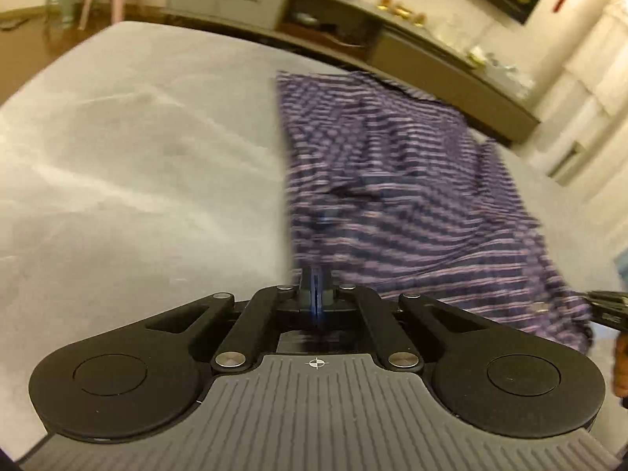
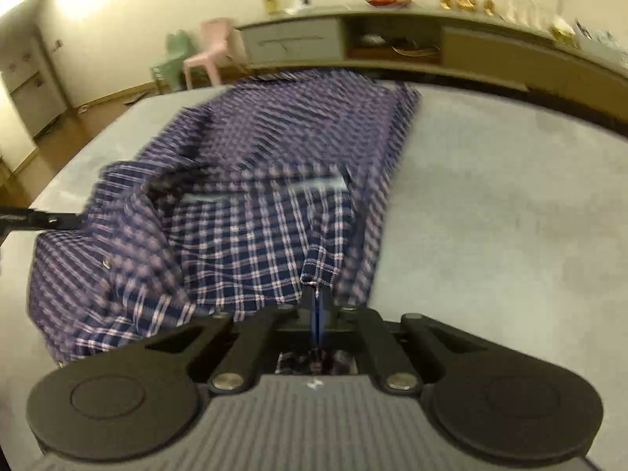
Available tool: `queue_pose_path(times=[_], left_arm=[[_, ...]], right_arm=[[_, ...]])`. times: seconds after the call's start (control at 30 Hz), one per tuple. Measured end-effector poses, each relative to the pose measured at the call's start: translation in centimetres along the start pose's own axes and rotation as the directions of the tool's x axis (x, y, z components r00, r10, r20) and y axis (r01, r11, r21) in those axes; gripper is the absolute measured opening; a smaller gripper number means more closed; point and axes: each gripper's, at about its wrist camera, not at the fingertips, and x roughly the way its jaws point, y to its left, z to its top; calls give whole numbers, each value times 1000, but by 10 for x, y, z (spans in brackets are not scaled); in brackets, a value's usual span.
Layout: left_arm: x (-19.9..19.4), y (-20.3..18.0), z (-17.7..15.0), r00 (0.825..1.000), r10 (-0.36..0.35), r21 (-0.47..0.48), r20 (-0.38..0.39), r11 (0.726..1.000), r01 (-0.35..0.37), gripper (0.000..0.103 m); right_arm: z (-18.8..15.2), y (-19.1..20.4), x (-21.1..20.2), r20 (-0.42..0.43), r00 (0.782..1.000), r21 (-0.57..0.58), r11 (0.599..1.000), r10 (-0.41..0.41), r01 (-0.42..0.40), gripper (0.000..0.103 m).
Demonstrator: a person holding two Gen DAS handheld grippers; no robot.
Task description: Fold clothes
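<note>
Soft woven plaid shirt (image 2: 243, 212) on matt grey fabric bed (image 2: 490, 204)

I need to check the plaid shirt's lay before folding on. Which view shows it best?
The right wrist view: the plaid shirt shows nearly whole on the grey surface, its check sharp near the right gripper. The left wrist view shows only a blurred side.

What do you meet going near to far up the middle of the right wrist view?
Right gripper, jaws shut on a hem → plaid shirt spread on the grey surface → low cabinet → items along its top → wall.
</note>
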Motion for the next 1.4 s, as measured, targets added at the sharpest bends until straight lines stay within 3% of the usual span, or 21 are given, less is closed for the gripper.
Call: queue_pose_path(times=[0.13,0.2,0.23,0.27,0.3,0.33,0.37,0.4,0.5,0.57,0.63,0.77,0.87,0.97,1.03,1.13,1.2,1.27,1.33,1.4], left_arm=[[-16,-14,3,999,-24,54,40,998,22,0],[-23,-22,4,998,-37,82,59,996,32,1],[-27,-25,5,997,-43,95,69,995,37,5],[-31,-29,5,996,-50,109,78,993,41,16],[-34,-33,6,995,-63,124,83,991,52,22],[-31,-44,1,991,-128,150,39,981,121,22],[-27,-56,-3,982,-187,174,-6,967,186,24],[-21,-67,-10,977,-204,217,-53,953,211,24],[-2,-84,-30,983,-131,330,-131,929,167,24],[6,-80,-37,986,-78,358,-151,925,128,21],[11,-73,-41,984,-57,363,-171,925,117,19],[22,-65,-44,979,-46,365,-201,923,119,16],[23,-68,-45,979,-32,383,-200,917,109,16],[21,-71,-47,979,-27,391,-200,914,105,16],[24,-73,-46,979,-27,388,-204,916,106,15],[25,-77,-42,977,-30,387,-211,915,112,21],[18,-83,-35,979,-54,383,-199,915,129,26],[11,-89,-23,984,-86,363,-157,922,139,32],[6,-95,-9,988,-114,333,-102,932,142,41],[19,-107,3,993,-101,307,-67,944,117,46]], right_arm=[[9,4,-19,42,999,6,1000,20,-21,15],[22,11,-35,118,993,-44,999,13,-8,25],[31,18,-39,146,989,-96,995,22,-8,35],[40,25,-42,171,985,-152,988,34,-8,42],[49,34,-36,149,987,-222,975,60,-26,46],[58,43,-27,116,990,-292,955,86,-49,55],[65,53,-15,84,992,-364,930,94,-58,56],[69,61,0,45,996,-433,900,82,-54,56],[80,73,43,-70,997,-574,817,21,-58,56],[83,68,65,-156,988,-588,802,8,-100,55],[82,62,74,-191,981,-574,807,32,-138,51],[83,57,69,-173,982,-554,816,80,-164,3],[88,52,53,-102,988,-540,828,118,-154,2],[106,36,32,34,987,-436,891,158,-127,1],[113,30,45,72,992,-374,925,102,-68,1],[107,31,69,47,999,-361,932,-12,29,2],[104,31,64,76,996,-346,935,-50,74,9],[102,32,57,111,990,-329,937,-86,118,26],[98,36,32,196,976,-295,943,-97,153,27],[89,43,12,223,975,-257,963,-21,79,29]])
